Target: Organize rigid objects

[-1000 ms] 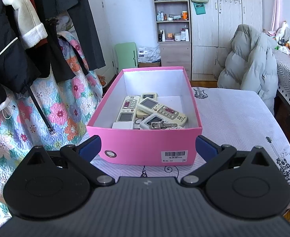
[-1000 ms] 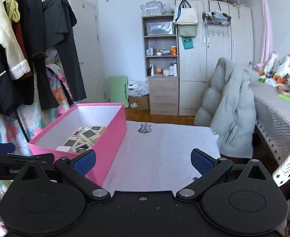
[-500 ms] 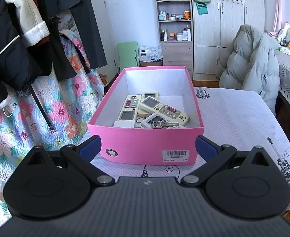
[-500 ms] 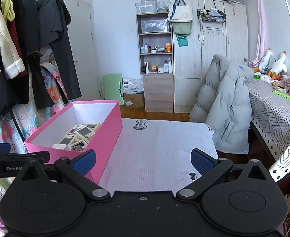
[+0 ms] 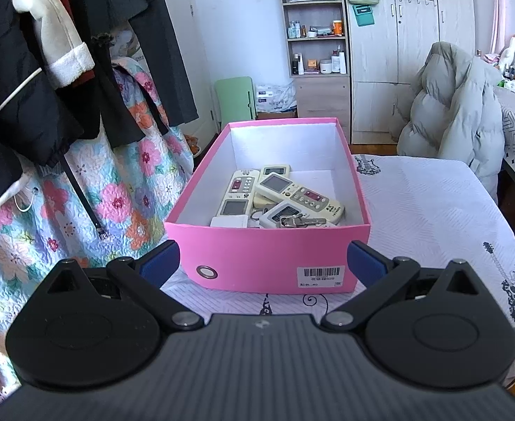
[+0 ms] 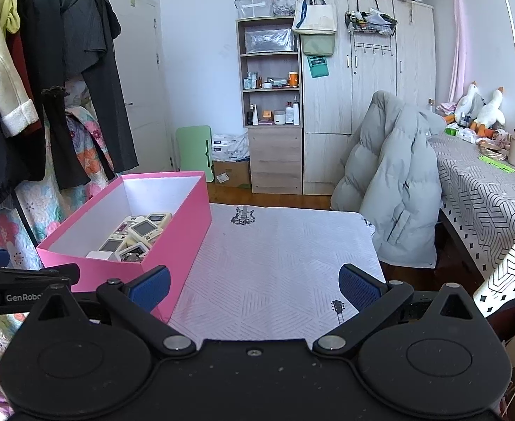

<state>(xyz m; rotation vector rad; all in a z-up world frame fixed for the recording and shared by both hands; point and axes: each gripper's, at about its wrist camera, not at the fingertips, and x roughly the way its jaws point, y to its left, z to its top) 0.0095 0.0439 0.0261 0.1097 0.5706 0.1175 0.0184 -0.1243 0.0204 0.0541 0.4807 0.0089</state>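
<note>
A pink box point(image 5: 268, 256) with a white inside stands on the table's left part and holds several white remote controls point(image 5: 297, 194) and a bunch of keys point(image 5: 301, 221) at its near end. My left gripper point(image 5: 262, 265) hovers open just in front of the box's near wall, nothing between its blue pads. In the right wrist view the same pink box point(image 6: 183, 224) sits to the left with the remote controls point(image 6: 141, 231) inside. My right gripper point(image 6: 253, 286) is open over the white tablecloth point(image 6: 285, 263), empty. The left gripper's body point(image 6: 15, 284) shows at that view's left edge.
Clothes on a rack point(image 5: 46, 70) hang close on the left above a floral quilt point(image 5: 81, 203). A grey puffer jacket point(image 6: 394, 189) drapes a chair at the table's far right. A second table with a patterned cloth point(image 6: 482, 193) stands right. Shelves and wardrobe point(image 6: 327, 87) line the back wall.
Both grippers have drawn back and risen slightly, so the box sits a little farther and lower in view. Both stay open and empty. The box's contents have not moved.
</note>
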